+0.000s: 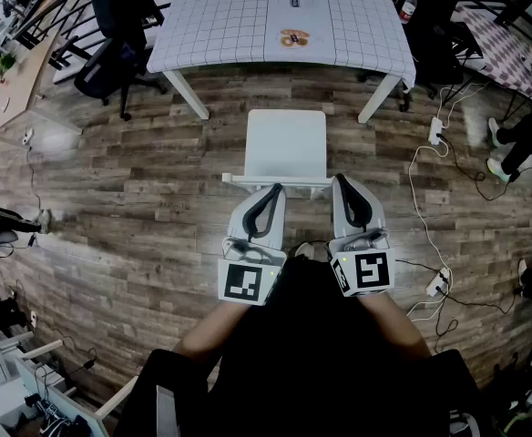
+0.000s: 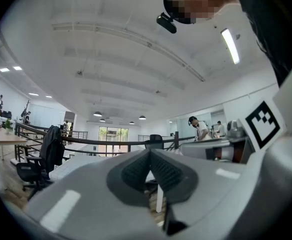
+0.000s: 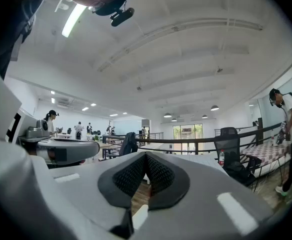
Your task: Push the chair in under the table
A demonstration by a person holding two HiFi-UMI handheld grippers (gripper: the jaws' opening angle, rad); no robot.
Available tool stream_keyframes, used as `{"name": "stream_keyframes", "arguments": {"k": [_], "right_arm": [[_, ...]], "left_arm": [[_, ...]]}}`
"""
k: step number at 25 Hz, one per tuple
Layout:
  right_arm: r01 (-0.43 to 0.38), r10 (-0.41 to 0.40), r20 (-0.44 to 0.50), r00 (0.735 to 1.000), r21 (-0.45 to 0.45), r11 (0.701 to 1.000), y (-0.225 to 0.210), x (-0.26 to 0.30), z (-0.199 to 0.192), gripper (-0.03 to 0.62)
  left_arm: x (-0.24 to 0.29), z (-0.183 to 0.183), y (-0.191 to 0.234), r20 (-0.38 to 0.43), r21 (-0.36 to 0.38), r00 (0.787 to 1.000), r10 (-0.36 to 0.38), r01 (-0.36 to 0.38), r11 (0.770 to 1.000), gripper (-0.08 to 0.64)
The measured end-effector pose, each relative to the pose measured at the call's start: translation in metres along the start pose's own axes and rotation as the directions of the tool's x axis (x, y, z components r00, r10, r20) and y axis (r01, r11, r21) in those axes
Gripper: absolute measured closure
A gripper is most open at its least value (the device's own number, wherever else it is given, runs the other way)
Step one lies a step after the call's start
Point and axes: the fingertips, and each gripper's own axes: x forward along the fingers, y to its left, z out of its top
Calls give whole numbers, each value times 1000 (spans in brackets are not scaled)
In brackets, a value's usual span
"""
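1. Head view: the white chair [image 1: 287, 144] stands on the wood floor [image 1: 111, 189] just short of the table [image 1: 211, 25]. It faces the table, lined up between the two near legs, and is not yet under it. The left gripper [image 1: 272, 191] and right gripper [image 1: 342, 183], both closed and empty, sit at its top rail [image 1: 239, 179], probably to shove rather than grasp. I cannot tell whether they touch it. The seat hides the chair legs.
2. Left gripper view: the left gripper [image 2: 149, 153] has its jaws pressed together with nothing between. They block the chair, apart from a white sliver [image 2: 159, 199] I cannot identify.
3. Right gripper view: the right gripper [image 3: 145, 155] is likewise shut and empty, and the chair is hidden.
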Motion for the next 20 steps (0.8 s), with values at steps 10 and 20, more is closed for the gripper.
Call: {"name": "stream_keyframes", "arguments": {"k": [10,20], "right_arm": [[-45,46,-30,998,39,998,-8,-7,-15,595],[-162,166,-141,976,43,986,0,-1,-62,564]], "left_arm": [[0,-28,11,-63,24,997,38,-37,999,551],[-9,-76,35,-171,35,984,52,-47,998,551]]}}
